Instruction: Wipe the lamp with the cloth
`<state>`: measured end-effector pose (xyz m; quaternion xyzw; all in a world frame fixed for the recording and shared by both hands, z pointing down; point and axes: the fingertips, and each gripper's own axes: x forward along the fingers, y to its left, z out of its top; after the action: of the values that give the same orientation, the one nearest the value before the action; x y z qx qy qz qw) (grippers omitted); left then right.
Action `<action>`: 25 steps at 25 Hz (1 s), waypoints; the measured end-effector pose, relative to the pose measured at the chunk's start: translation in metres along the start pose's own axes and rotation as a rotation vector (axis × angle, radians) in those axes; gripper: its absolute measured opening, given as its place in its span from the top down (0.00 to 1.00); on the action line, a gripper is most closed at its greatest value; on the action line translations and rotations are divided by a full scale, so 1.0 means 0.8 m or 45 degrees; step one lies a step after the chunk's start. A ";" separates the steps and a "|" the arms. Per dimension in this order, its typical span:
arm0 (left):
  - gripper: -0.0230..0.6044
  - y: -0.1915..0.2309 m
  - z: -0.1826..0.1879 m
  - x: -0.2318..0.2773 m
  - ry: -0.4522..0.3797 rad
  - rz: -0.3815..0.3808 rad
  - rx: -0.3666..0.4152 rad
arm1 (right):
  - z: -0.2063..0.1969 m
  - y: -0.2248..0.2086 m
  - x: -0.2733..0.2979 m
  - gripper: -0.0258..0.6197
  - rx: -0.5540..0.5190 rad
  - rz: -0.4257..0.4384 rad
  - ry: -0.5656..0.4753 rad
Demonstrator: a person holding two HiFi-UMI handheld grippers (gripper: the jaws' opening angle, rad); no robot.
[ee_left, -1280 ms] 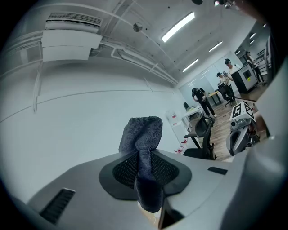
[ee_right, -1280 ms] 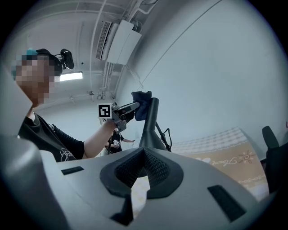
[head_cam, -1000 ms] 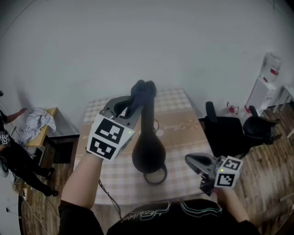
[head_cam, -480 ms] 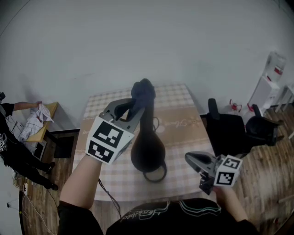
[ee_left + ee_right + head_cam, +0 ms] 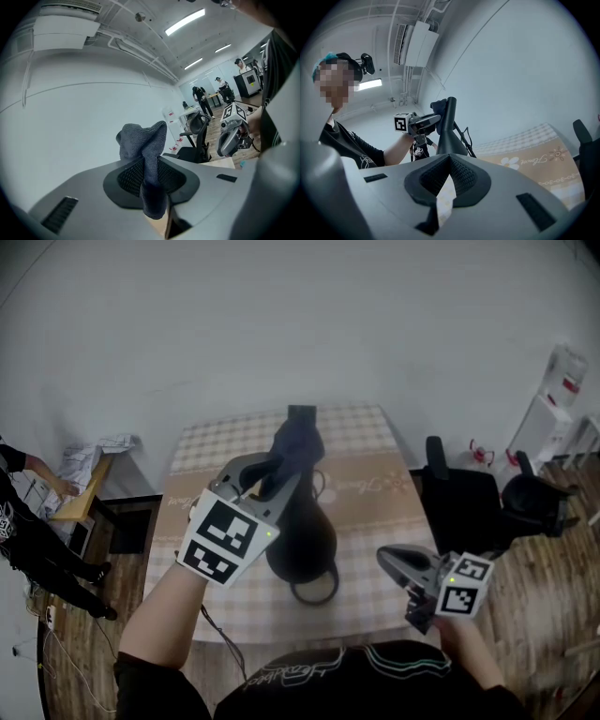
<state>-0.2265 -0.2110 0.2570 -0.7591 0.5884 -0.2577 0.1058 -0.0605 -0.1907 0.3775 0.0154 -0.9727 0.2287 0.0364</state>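
Since a second ago my left claw (image 5: pixel 265 472) has slid the cloth (image 5: pixel 296 448) a little down the lamp (image 5: pixel 302 538), so the lamp's top now shows above the cloth.

Head view: the lamp stands near the middle of the table (image 5: pixel 380 495), with its base towards the near edge. My right claw (image 5: pixel 396 567) hangs off the near right corner, well apart from the lamp.

Left gripper view: the jaws are clamped on the dark cloth, which bunches up softly above them. It looks limp and light, so a pinch at mid-fold should do.

Right gripper view: the jaws are closed on nothing. The lamp looks smooth, tall and easy to tip; I'd steady it low on the neck.
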 end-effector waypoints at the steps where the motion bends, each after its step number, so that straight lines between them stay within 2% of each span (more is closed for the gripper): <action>1: 0.85 -0.004 -0.003 -0.001 0.007 -0.006 -0.003 | -0.002 0.001 0.001 0.94 0.002 0.004 0.004; 13: 0.85 -0.061 -0.050 -0.017 0.116 -0.075 -0.027 | -0.029 0.010 0.003 0.94 0.072 0.044 0.030; 19: 0.85 -0.098 -0.077 -0.027 0.197 -0.122 -0.009 | -0.052 0.017 0.001 0.94 0.119 0.067 0.043; 25: 0.85 -0.131 -0.090 -0.032 0.232 -0.184 -0.003 | -0.069 0.018 0.003 0.94 0.167 0.092 0.040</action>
<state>-0.1804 -0.1466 0.3600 -0.7730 0.5396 -0.3321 0.0323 -0.0601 -0.1529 0.4208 -0.0209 -0.9549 0.2932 0.0423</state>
